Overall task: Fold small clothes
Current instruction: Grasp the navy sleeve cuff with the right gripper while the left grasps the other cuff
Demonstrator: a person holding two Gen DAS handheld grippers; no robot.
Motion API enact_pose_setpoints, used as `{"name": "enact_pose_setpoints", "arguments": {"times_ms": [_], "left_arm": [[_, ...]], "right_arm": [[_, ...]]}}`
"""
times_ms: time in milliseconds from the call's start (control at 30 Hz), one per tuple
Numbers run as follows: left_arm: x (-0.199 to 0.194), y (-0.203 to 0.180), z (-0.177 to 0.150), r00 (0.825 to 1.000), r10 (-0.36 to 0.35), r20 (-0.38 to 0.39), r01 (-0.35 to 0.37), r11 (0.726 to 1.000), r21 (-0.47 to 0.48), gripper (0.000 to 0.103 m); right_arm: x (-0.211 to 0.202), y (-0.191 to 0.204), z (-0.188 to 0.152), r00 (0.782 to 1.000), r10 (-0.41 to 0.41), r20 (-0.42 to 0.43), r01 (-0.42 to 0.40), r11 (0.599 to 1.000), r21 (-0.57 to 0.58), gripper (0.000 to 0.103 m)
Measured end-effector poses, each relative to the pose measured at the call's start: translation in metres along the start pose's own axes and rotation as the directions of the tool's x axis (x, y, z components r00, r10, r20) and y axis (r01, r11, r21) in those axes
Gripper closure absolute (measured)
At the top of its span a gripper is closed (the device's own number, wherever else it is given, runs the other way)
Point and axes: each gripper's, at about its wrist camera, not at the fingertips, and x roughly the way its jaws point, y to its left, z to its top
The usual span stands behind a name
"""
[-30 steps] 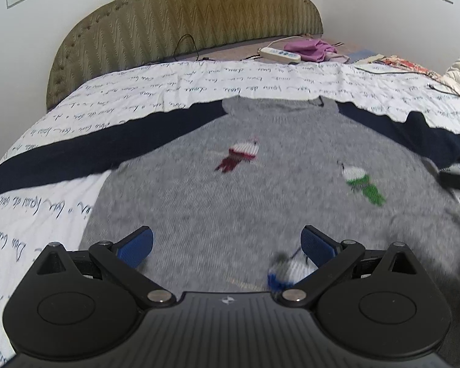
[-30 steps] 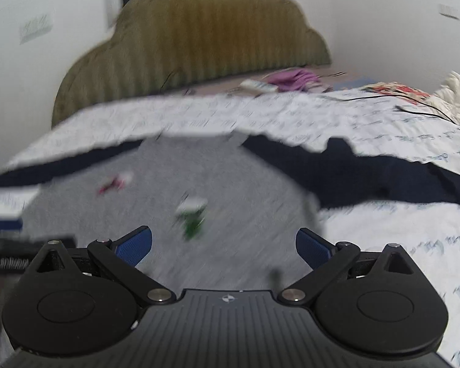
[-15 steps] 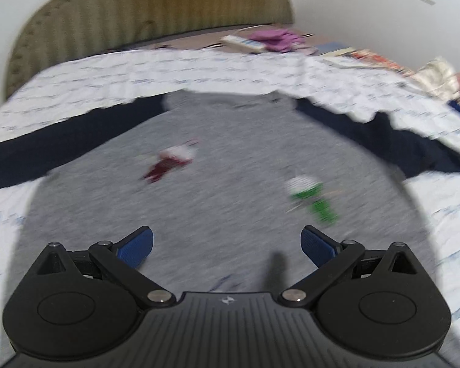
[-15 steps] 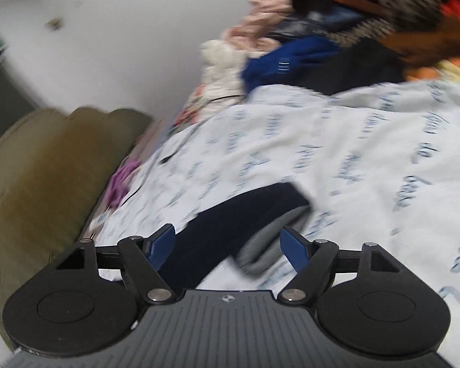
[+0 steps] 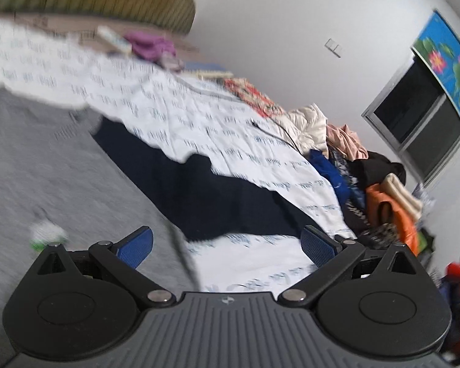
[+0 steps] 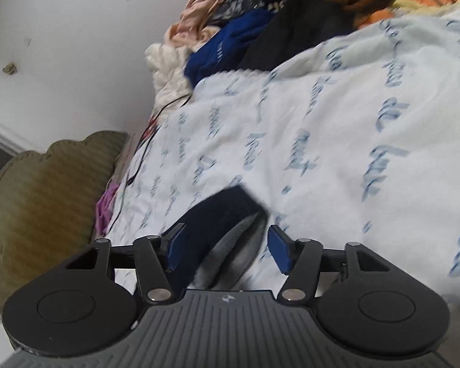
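Observation:
A grey knitted sweater [image 5: 46, 168] with navy sleeves lies flat on the white bedspread [image 5: 199, 116]. Its right navy sleeve [image 5: 217, 196] stretches out toward the clothes pile. My left gripper [image 5: 228, 245] is open over the sweater's side edge, with nothing gripped. In the right wrist view the sleeve's cuff [image 6: 227, 211], navy with a grey inside, lies between the blue pads of my right gripper [image 6: 227, 245]. Its jaws are closing. The left pad [image 6: 174, 245] is against the cloth, while the right pad [image 6: 279, 250] stands a little off it.
A heap of mixed clothes [image 5: 368, 178] is piled at the bed's far side [image 6: 276, 15]. The olive headboard [image 6: 46, 178] stands at the bed's head, with a purple cloth [image 5: 150, 44] near it. A black cable [image 6: 144, 141] trails over the bedspread. A dark window [image 5: 420, 116] is in the wall.
The left view swung right, from the sweater's front to its right sleeve. The right gripper rolled, dropped to the sleeve's cuff, and its jaws narrowed around it.

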Motion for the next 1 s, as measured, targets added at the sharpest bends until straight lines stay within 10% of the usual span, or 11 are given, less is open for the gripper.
{"name": "enact_pose_setpoints", "arguments": {"times_ms": [167,267,400,567,700,767,833,1000], "left_arm": [[0.021,-0.006,-0.010,0.999,-0.008,-0.043,0.007,0.999,-0.035,0.000],[0.034,-0.006,-0.009,0.997,-0.056,-0.051,0.050,0.992,-0.117,0.000],[0.053,-0.006,-0.007,0.990,-0.135,-0.042,0.119,0.955,-0.273,0.000],[0.081,-0.015,-0.019,0.950,-0.307,-0.054,0.242,0.833,-0.498,0.000],[0.089,-0.021,-0.025,0.948,-0.318,-0.036,0.246,0.796,-0.554,0.002],[0.087,-0.020,-0.022,0.960,-0.279,-0.025,0.220,0.807,-0.547,0.017],[0.089,-0.011,-0.022,0.966,-0.259,-0.027,0.199,0.800,-0.566,0.055],[0.088,-0.002,-0.023,0.966,-0.256,-0.021,0.194,0.782,-0.593,0.064]], "right_arm": [[0.023,-0.005,0.015,0.997,0.024,-0.069,-0.023,0.999,0.023,0.044],[0.021,-0.001,0.013,0.995,0.079,-0.062,-0.077,0.997,0.021,0.090],[0.003,-0.006,-0.003,0.979,0.201,-0.043,-0.193,0.970,0.149,0.090],[-0.010,-0.009,-0.060,0.879,0.476,-0.031,-0.398,0.767,0.503,0.090],[-0.002,0.004,-0.104,0.770,0.637,-0.037,-0.443,0.576,0.686,0.090],[-0.004,0.013,-0.117,0.770,0.636,-0.047,-0.444,0.588,0.676,0.089],[0.000,0.013,-0.129,0.772,0.633,-0.062,-0.408,0.567,0.716,0.089],[0.001,0.014,-0.142,0.781,0.619,-0.083,-0.360,0.554,0.750,0.087]]}}
